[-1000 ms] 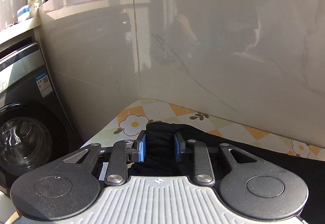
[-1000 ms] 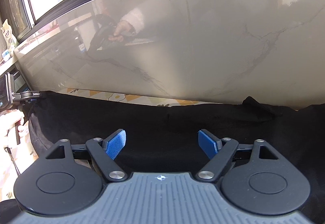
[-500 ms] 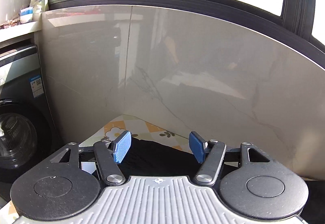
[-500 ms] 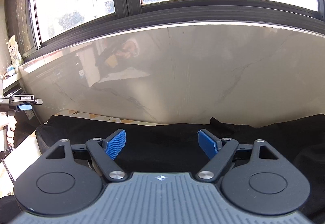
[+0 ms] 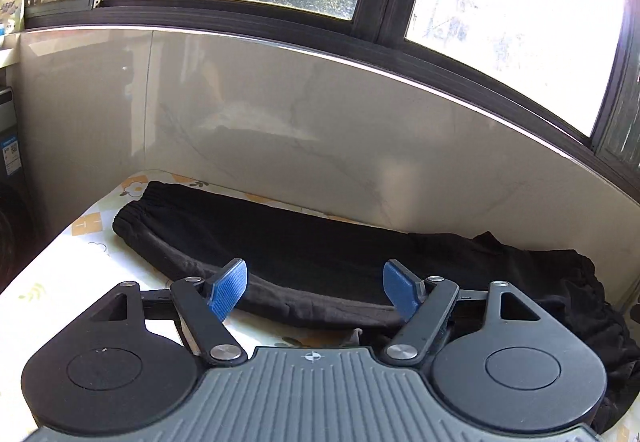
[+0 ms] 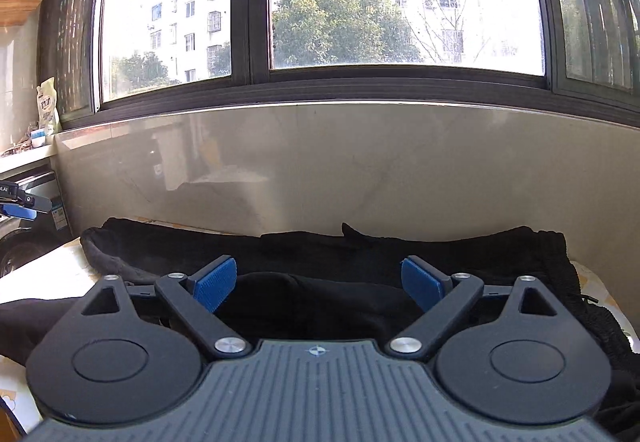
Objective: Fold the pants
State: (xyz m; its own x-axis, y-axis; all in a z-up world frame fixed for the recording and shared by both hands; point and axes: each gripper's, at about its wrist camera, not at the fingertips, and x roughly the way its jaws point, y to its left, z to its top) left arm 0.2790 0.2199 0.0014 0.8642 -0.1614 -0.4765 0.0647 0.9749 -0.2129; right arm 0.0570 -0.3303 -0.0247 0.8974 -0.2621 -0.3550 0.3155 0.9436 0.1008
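Pants: my soft black cloth pants (image 5: 304, 242) lie long and flat on the bench, right by the wall. One end has a bunchy stretchy cuff (image 5: 136, 209). The other end is a lumpy heap (image 5: 568, 282).
Bench: the bench (image 5: 60, 282) has a smooth, shiny cover with yellow squares and little flowers on it.
My left hand-held gripper: the left hand-held gripper (image 5: 314, 292) is black, with flat blue bumpy pads (image 5: 228, 290). Its jaws are opening wide. Nothing is squeezed between them. The near fold of the pants shows in the gap, but the pads are not pressing it.
My right hand-held gripper: the right hand-held gripper (image 6: 318, 284) looks the same, with round black parts and a grey body with ridges. Its jaws are opening wide too, and they hold nothing. Black cloth lies under the gap.
Wall: the wall (image 6: 400, 169) is smooth, shiny grey stone with thin lines in it.
Window: a big glass window with a thick dark frame (image 6: 248, 1) sits above the wall. Green trees and pale buildings show outside.
Far left: a white soft bag (image 6: 47, 109) stands on a ledge.
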